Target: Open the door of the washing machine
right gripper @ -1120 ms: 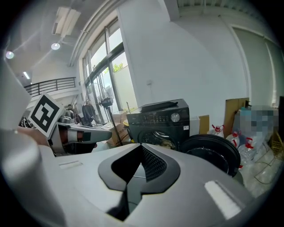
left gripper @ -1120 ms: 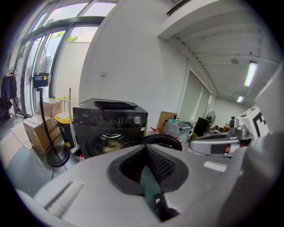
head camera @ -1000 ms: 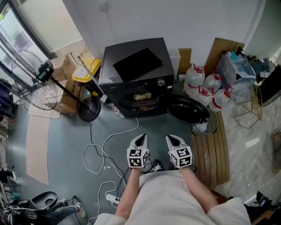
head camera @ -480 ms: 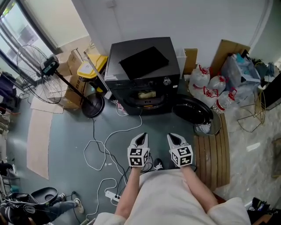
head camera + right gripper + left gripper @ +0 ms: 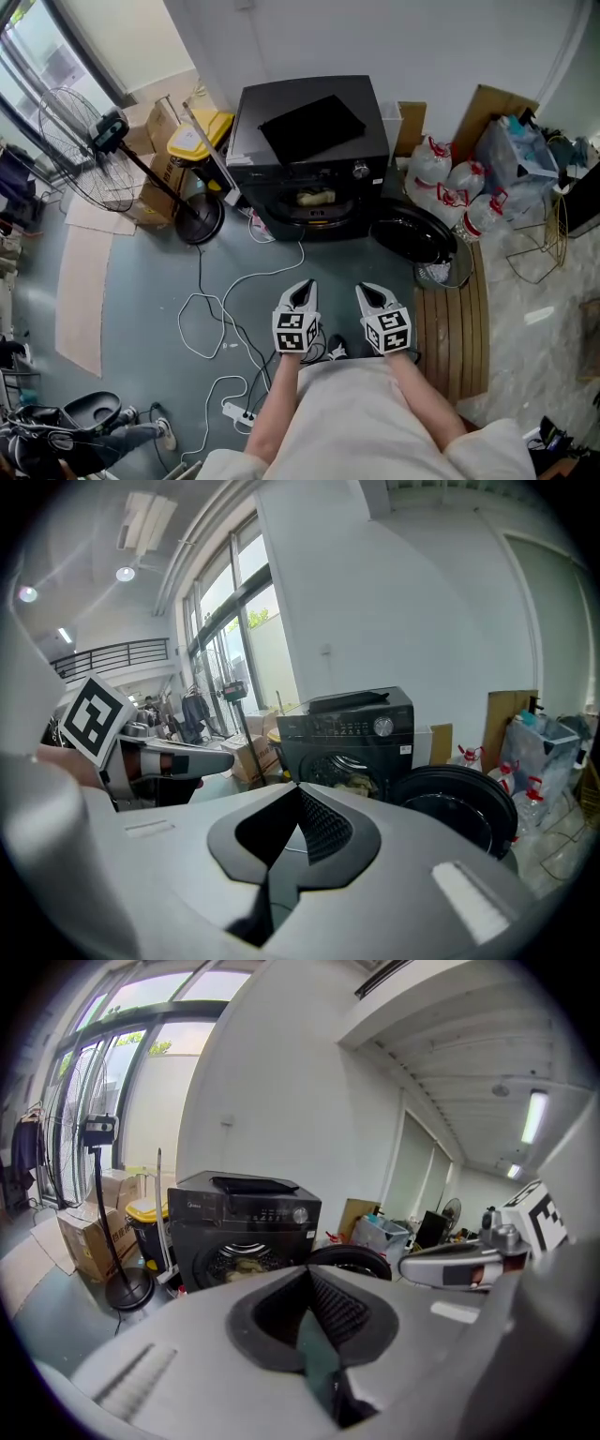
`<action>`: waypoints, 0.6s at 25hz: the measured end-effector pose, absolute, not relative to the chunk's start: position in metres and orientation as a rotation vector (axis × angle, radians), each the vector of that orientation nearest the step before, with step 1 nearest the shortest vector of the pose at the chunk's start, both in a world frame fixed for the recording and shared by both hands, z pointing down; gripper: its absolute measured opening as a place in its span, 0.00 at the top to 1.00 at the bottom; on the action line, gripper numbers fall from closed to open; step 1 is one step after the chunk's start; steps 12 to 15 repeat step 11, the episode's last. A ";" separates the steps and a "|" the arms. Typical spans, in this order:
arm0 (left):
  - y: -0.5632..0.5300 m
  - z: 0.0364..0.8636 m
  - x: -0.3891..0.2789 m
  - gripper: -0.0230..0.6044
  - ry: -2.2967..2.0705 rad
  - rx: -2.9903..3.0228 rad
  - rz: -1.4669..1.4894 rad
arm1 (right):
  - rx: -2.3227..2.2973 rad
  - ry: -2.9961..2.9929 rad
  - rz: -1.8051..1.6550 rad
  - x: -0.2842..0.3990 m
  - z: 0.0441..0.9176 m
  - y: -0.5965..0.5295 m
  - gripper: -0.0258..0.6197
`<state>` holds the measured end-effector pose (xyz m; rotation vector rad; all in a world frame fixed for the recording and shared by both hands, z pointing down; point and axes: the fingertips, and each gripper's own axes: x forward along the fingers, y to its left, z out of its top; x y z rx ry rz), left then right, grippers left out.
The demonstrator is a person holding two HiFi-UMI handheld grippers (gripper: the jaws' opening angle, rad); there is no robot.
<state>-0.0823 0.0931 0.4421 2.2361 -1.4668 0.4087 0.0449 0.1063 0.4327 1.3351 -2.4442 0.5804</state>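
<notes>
Both forearms reach forward side by side, well short of the washing machine (image 5: pixel 309 131). The left gripper (image 5: pixel 301 289) and right gripper (image 5: pixel 368 292) tilt slightly down, jaws clenched on nothing — the door (image 5: pixel 409 234) (round, dark) stands open at the machine's right.

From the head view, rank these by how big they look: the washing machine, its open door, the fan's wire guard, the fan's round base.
1. washing machine
2. fan's wire guard, though it stands higher and nearer the camera, so its true rank is unsure
3. open door
4. fan's round base
</notes>
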 end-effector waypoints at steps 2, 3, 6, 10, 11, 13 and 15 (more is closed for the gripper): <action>0.093 0.443 -0.080 0.87 -1.460 2.231 0.415 | 1.343 -2.439 0.584 0.048 0.431 0.105 0.96; 0.092 0.443 -0.079 0.87 -1.456 2.231 0.419 | 1.348 -2.434 0.586 0.049 0.431 0.104 0.96; 0.091 0.443 -0.078 0.87 -1.451 2.237 0.428 | 1.351 -2.418 0.594 0.051 0.436 0.104 0.96; 0.090 0.446 -0.076 0.87 -1.443 2.234 0.435 | 1.337 -2.412 0.612 0.052 0.443 0.110 0.96; 0.089 0.447 -0.075 0.87 -1.440 2.234 0.437 | 1.334 -2.412 0.616 0.052 0.444 0.111 0.96; 0.089 0.447 -0.075 0.87 -1.440 2.234 0.437 | 1.334 -2.412 0.616 0.052 0.444 0.111 0.96; 0.089 0.447 -0.075 0.87 -1.440 2.234 0.437 | 1.334 -2.412 0.616 0.052 0.444 0.111 0.96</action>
